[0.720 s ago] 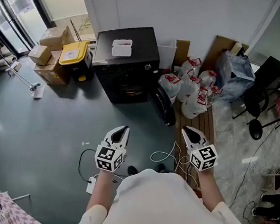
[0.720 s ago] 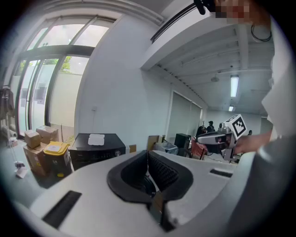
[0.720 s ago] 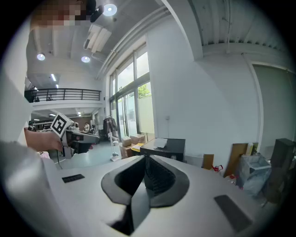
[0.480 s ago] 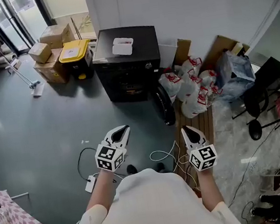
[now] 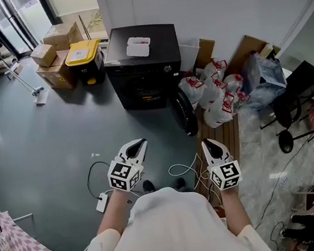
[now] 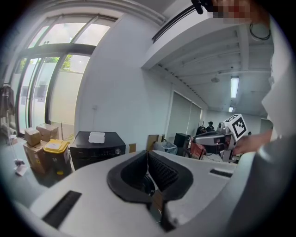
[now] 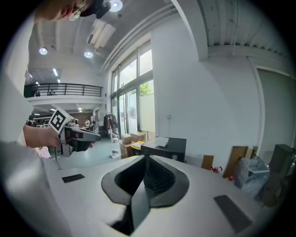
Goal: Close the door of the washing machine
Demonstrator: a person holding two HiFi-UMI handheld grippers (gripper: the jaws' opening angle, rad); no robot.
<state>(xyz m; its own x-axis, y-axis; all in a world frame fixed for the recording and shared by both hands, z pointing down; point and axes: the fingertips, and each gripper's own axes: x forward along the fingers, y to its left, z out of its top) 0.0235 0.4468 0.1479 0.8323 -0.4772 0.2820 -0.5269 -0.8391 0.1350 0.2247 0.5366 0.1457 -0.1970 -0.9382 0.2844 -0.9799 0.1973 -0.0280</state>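
Note:
A black washing machine (image 5: 144,66) stands against the white wall, well ahead of me. Its round door (image 5: 183,113) hangs open, swung out to the machine's right. A white flat pack (image 5: 138,46) lies on its top. My left gripper (image 5: 138,147) and my right gripper (image 5: 210,145) are held side by side near my body, far short of the machine, both pointing toward it. Each has its jaws shut with nothing between them. The machine (image 6: 98,147) shows small beyond the left jaws, and the same machine (image 7: 164,147) beyond the right jaws.
Cardboard boxes (image 5: 53,49) and a yellow-lidded bin (image 5: 84,54) sit left of the machine. White and red bags (image 5: 214,99) are piled on its right above a wooden slat platform (image 5: 224,140). White cables (image 5: 184,173) and a power strip (image 5: 102,203) lie on the floor by my feet.
The view has shifted slightly so the machine sits a little nearer. Both grippers keep their pose, still shut.

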